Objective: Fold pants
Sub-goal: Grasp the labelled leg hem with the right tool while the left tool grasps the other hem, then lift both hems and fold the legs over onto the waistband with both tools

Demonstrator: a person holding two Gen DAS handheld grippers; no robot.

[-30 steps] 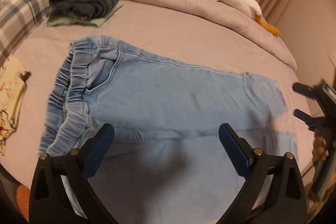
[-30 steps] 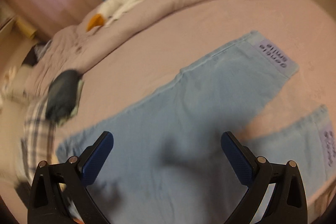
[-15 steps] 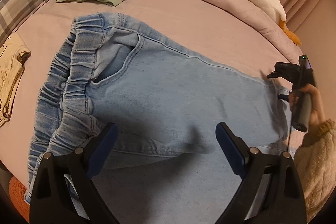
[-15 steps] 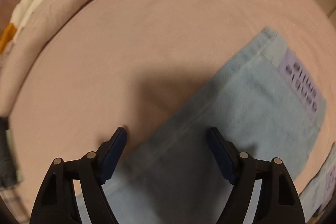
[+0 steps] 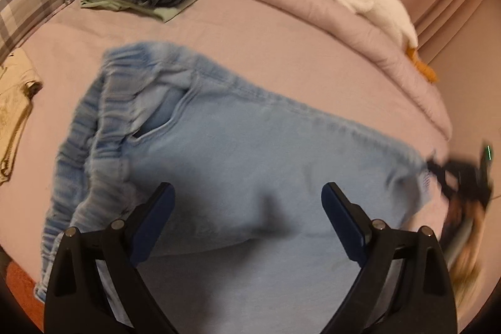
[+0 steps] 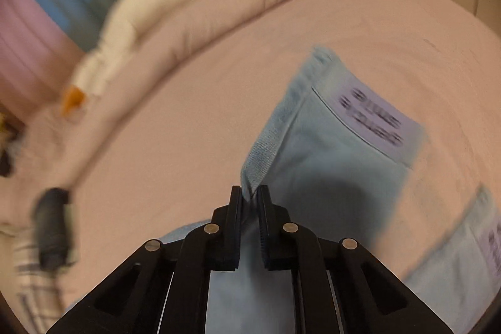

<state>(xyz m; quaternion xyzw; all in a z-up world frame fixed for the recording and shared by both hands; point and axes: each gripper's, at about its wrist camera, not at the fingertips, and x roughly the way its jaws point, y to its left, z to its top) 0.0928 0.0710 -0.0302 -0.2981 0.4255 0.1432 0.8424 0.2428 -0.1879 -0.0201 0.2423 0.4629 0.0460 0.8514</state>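
From left wrist: left gripper [image 5: 247,202] is hovering spread wide over light-blue denim pants [image 5: 238,152] lying flat on the pink bed [image 5: 281,58]. From right wrist: right gripper [image 6: 250,196] is pinching the leg's side seam, fingers [image 6: 235,202] clamped, fabric tenting up.
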